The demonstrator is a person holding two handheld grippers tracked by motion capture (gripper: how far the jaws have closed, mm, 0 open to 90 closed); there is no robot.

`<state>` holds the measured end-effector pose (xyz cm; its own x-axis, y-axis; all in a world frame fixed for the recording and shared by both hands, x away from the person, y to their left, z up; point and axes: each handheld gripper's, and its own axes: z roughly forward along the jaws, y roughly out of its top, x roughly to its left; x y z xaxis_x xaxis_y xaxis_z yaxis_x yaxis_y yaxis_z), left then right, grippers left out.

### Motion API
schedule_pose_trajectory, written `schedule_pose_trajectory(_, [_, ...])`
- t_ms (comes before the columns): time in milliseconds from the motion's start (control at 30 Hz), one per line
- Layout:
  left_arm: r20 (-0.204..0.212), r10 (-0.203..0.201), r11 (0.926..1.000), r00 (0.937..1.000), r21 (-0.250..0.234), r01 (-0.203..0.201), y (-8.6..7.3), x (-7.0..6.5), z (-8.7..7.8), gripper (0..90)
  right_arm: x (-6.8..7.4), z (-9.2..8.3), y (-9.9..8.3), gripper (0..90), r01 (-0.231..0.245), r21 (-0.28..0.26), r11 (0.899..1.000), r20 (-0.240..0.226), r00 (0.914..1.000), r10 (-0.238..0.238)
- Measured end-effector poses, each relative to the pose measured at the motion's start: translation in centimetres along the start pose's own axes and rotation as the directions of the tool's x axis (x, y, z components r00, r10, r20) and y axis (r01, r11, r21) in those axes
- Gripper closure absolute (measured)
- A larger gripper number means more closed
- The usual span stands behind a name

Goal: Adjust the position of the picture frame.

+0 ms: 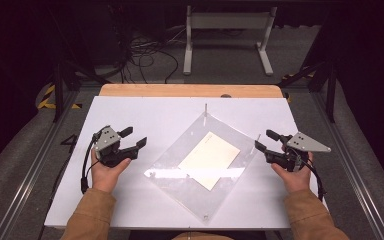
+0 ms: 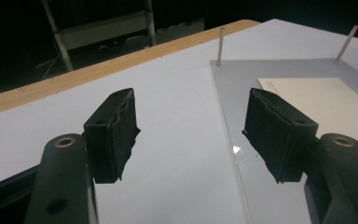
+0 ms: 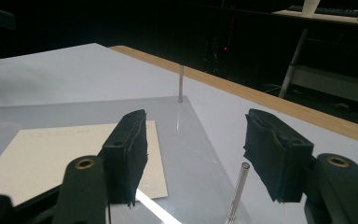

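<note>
A clear acrylic plate (image 1: pixel 180 172) lies turned like a diamond on the white table (image 1: pixel 145 110), with a cream card (image 1: pixel 209 159) on its middle and thin metal pins (image 1: pixel 205 111) standing at its corners. To the left of the plate, my left gripper (image 1: pixel 134 137) is held open with nothing between its jaws. At the plate's right corner my right gripper (image 1: pixel 265 140) is also open and empty. The plate (image 2: pixel 279 74), the card (image 2: pixel 326 98) and two pins (image 2: pixel 220 45) lie ahead in the left gripper view. In the right gripper view a pin (image 3: pixel 238 192) stands between the jaws, with the card (image 3: pixel 60 154) to the left.
The white sheet covers a wooden table whose far edge (image 1: pixel 190 90) shows bare wood. Beyond it are a white frame stand (image 1: pixel 227 35) and cables on the floor. Metal rails (image 1: pixel 352 165) run along both sides of the table.
</note>
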<state>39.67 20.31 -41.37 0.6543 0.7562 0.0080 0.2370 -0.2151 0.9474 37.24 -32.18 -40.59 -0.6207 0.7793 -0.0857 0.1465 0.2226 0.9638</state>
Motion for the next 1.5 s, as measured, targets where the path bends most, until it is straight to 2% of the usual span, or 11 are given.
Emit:
schedule_pose_trajectory(333, [-0.001, -0.017, 0.9998, 0.9999, -0.007, 0.017, 0.4, 0.1, 0.1, 32.7, 0.1, -0.3, -0.1, 38.7, 0.003, 0.009, 1.0, 0.011, 0.9999, -0.003])
schedule_pose_trajectory(567, [-0.009, 0.008, 0.9982, 0.9999, 0.059, -0.008, 0.8, -0.1, 1.0, 33.6, 0.2, -0.5, 0.0, 35.8, 0.005, 0.025, 1.0, 0.028, 0.9996, -0.005])
schedule_pose_trajectory(733, [0.034, 0.014, 0.9898, 0.9993, 0.142, -0.018, 0.7, -0.1, 1.9, 60.2, 0.6, -0.9, 0.2, 32.2, 0.005, 0.055, 0.998, 0.043, 0.9991, -0.008])
schedule_pose_trajectory(900, [0.057, -0.024, 0.9752, 0.9981, 0.221, 0.011, 0.6, 0.5, 2.6, 87.1, 0.8, -1.2, 0.0, 39.2, 0.009, 0.088, 0.996, 0.037, 0.9992, -0.012])
schedule_pose_trajectory(967, [0.065, -0.033, 0.9727, 0.9973, 0.231, 0.017, 0.7, 0.6, 2.7, 89.4, 0.9, -1.3, 0.0, 40.9, 0.009, 0.093, 0.996, 0.036, 0.9993, -0.013])
schedule_pose_trajectory(1200, [0.089, -0.085, 0.9398, 0.9924, 0.338, 0.051, 0.5, 0.5, 4.0, 89.8, 0.7, -1.6, -0.2, 61.9, -0.012, 0.159, 0.987, 0.028, 0.9996, 0.008])
schedule_pose_trajectory(1233, [0.087, -0.07, 0.9381, 0.9937, 0.345, 0.036, 0.4, 0.7, 4.1, 89.8, 0.7, -1.7, -0.2, 64.3, -0.012, 0.169, 0.986, 0.032, 0.9995, 0.007])
schedule_pose_trajectory(1300, [0.096, -0.089, 0.924, 0.9913, 0.38, 0.046, 0.3, 0.6, 4.4, 89.8, 0.7, -1.7, -0.2, 66.4, -0.01, 0.176, 0.984, 0.032, 0.9995, 0.004])
schedule_pose_trajectory(1333, [0.096, -0.089, 0.924, 0.9913, 0.38, 0.046, 0.3, 0.6, 4.4, 89.8, 0.7, -1.7, -0.2, 66.4, -0.01, 0.176, 0.984, 0.032, 0.9995, 0.004])
schedule_pose_trajectory(1467, [0.118, -0.096, 0.8812, 0.9884, 0.472, 0.029, -0.1, 0.4, 5.1, 89.8, 0.7, -1.5, -0.3, 69.1, -0.02, 0.215, 0.976, 0.036, 0.9993, 0.013])
schedule_pose_trajectory(1500, [0.118, -0.096, 0.8812, 0.9884, 0.472, 0.029, -0.1, 0.4, 5.1, 89.8, 0.7, -1.5, -0.3, 69.1, -0.02, 0.215, 0.976, 0.036, 0.9993, 0.013])
